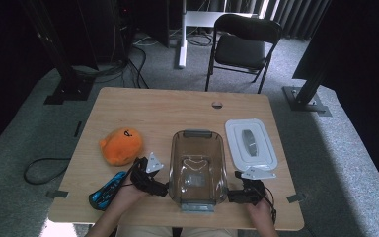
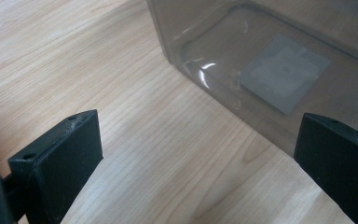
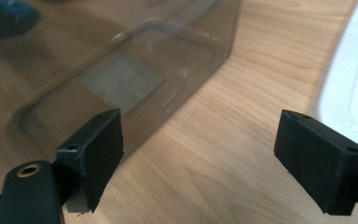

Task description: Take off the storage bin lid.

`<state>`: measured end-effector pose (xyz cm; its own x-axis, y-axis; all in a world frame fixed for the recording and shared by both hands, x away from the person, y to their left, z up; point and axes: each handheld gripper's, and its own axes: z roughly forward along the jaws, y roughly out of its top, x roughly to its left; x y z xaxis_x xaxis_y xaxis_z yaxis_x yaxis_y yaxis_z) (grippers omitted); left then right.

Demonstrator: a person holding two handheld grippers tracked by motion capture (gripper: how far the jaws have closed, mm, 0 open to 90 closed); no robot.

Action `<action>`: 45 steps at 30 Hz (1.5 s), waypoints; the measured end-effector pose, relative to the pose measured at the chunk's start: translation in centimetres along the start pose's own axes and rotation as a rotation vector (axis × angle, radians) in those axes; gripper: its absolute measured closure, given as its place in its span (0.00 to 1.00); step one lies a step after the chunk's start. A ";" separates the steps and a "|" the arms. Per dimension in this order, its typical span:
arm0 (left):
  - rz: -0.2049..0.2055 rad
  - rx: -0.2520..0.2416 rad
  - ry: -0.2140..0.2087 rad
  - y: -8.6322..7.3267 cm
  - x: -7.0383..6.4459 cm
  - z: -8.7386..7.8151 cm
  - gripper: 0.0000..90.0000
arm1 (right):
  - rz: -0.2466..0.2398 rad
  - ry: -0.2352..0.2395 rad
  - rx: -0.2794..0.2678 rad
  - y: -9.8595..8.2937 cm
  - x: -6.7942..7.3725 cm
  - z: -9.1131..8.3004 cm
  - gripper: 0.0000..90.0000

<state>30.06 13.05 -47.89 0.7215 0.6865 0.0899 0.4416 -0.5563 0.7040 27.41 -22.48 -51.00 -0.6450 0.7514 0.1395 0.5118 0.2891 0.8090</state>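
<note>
Flanking the clear smoky plastic bin mid-bench, left gripper and right gripper, jaws spread. Nothing gripped yet; white rectangular lid off, lying right.

At the bottom of the high view, the person's forearms come in bare, no sleeves showing, with a strip of tan clothing at the very bottom edge. The left gripper is black and chunky and carries a pale grey three-cornered plate on top. The right gripper is black too, same grey plate, and a thin dark cable loops off its right side. In the left gripper view, the jaws are matte black blocks with small screw holes in their top edges. In the right gripper view, lower left, a brass-ringed hole sits in a rounded black part.
</note>
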 end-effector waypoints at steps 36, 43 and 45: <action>-0.043 0.029 0.110 1.4 5.6 0.6 0.02 | -0.047 0.058 -0.005 0.9 2.7 2.8 0.15; -0.062 0.006 0.069 1.0 6.3 -0.3 0.02 | -0.075 0.061 0.015 0.7 2.9 3.1 0.15; -0.062 0.007 0.076 1.0 6.5 -0.7 0.02 | -0.092 0.058 0.031 0.5 2.9 3.0 0.15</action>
<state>34.79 17.32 -46.14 0.6503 0.7531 0.0996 0.4878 -0.5144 0.7053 27.48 -18.36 -51.94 -0.7213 0.6855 0.0993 0.4658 0.3739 0.8020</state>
